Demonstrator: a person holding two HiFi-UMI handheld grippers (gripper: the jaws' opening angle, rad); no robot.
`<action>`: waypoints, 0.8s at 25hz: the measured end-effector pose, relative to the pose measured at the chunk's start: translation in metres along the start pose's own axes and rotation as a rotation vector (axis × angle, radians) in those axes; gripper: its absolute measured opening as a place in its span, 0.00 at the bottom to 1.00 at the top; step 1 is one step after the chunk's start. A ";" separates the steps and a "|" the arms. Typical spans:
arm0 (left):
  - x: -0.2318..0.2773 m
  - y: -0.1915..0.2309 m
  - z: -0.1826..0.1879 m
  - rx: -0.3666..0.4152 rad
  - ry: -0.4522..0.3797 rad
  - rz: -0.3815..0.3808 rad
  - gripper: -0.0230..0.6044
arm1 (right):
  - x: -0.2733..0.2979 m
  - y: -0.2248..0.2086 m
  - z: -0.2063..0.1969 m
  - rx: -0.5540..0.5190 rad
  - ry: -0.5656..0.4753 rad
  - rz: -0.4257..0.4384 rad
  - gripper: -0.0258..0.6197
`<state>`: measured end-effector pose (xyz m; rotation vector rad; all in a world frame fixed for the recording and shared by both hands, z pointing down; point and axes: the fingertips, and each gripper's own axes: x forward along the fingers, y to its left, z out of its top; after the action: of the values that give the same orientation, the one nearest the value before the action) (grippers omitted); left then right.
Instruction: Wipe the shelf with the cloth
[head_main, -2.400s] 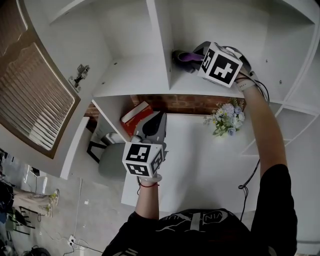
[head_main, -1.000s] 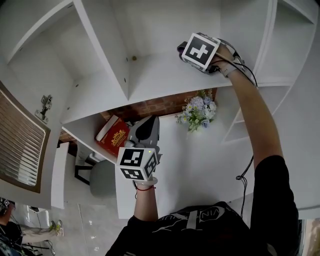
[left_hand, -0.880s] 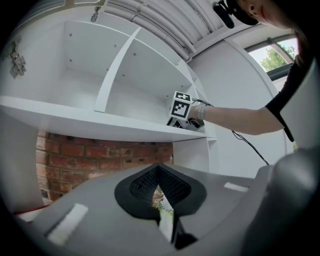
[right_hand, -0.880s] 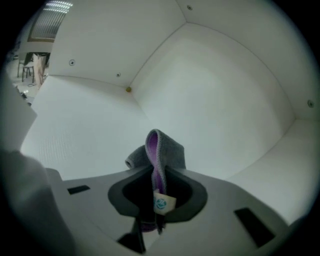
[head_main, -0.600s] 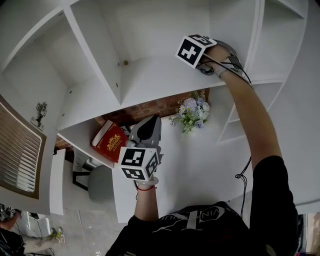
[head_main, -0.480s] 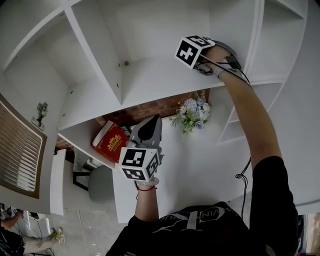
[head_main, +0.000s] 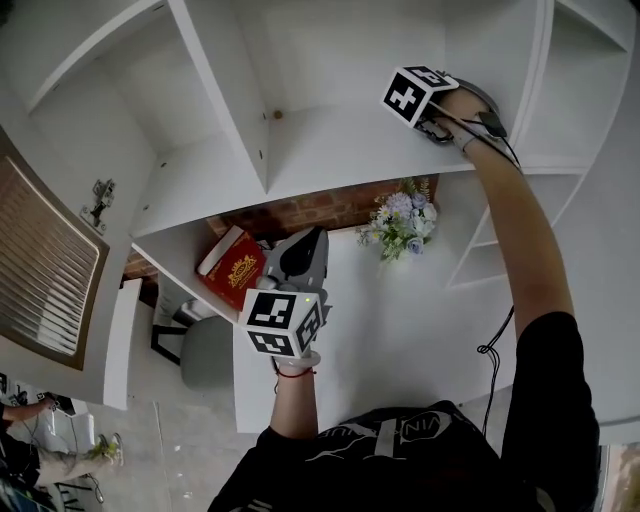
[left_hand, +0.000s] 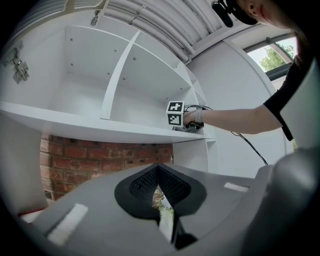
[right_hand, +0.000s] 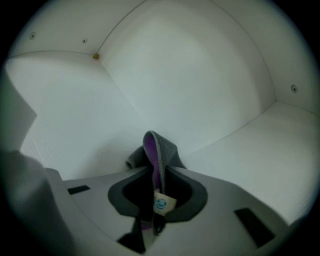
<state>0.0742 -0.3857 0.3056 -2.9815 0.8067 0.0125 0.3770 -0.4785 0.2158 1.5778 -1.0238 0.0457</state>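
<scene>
Grey and purple cloth (right_hand: 157, 150) is clamped in the closed jaws of the right gripper (right_hand: 155, 197), low in the centre of the right gripper view. A narrow fold stands up from the jaws and a small label (right_hand: 161, 202) hangs at the pinch. In the head view this gripper sits at the upper right, the arm stretched up to the white shelf (head_main: 330, 150), close to the corner where board, back wall and side panel meet. The left gripper (head_main: 300, 262) waits at lower centre, jaws together on nothing, near a red book (head_main: 235, 270) on a lower ledge, well apart from the work. The main risk appears to be the grip. Only a thin fold is caught, so drag along the board could tug the cloth free and leave it on the shelf. So little fabric reaches past the jaws that the hard gripper body might scrape the paint instead of wiping. The tight corner may go uncleaned if the gripper cannot turn into it. A black cable (head_main: 498, 345) trailing from the raised arm hangs near the flowers (head_main: 405, 220) below and could snag them on a wide sweep.
</scene>
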 end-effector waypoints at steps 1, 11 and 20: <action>-0.001 0.000 0.000 0.001 0.001 0.002 0.06 | -0.005 0.000 0.006 0.002 -0.043 -0.007 0.14; -0.023 0.016 -0.007 -0.001 0.022 0.063 0.06 | -0.117 0.085 0.130 -0.106 -0.645 0.262 0.14; -0.065 0.052 -0.009 -0.013 0.032 0.193 0.06 | -0.165 0.176 0.172 -0.404 -0.804 0.517 0.14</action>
<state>-0.0080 -0.3983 0.3138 -2.9101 1.0986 -0.0230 0.0827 -0.5096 0.2107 0.9152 -1.9114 -0.4480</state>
